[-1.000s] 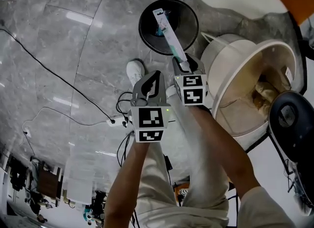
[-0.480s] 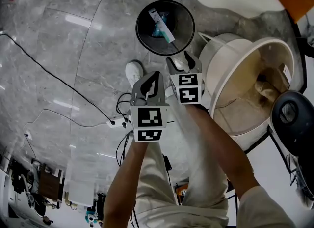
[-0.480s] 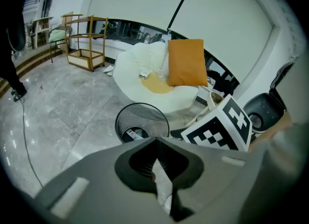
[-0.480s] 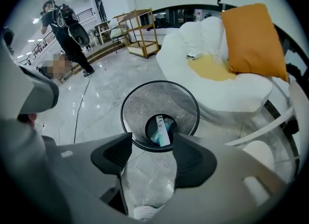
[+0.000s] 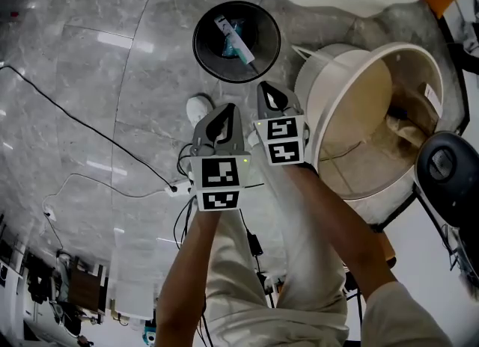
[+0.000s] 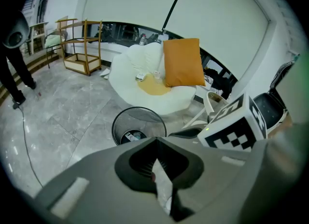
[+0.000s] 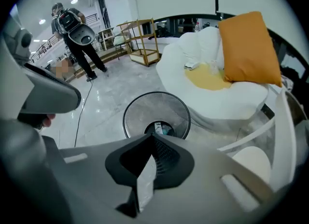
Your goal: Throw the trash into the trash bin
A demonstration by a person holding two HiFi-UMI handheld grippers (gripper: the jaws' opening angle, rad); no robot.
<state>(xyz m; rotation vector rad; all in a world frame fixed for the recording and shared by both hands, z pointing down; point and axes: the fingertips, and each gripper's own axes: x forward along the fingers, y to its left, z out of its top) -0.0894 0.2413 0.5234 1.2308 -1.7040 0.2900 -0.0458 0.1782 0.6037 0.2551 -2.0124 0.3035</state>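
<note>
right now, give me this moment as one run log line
trash: inside trash bin | right claw: just closed, nothing between | left claw: shut, empty

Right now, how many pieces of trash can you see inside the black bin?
2. A long white strip lies slanted across the inside of the bin; a teal piece shows next to it. More may be hidden under them.

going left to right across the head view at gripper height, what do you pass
thin black cable → left gripper → right gripper → cream round tub chair → black round device at the right edge
</note>
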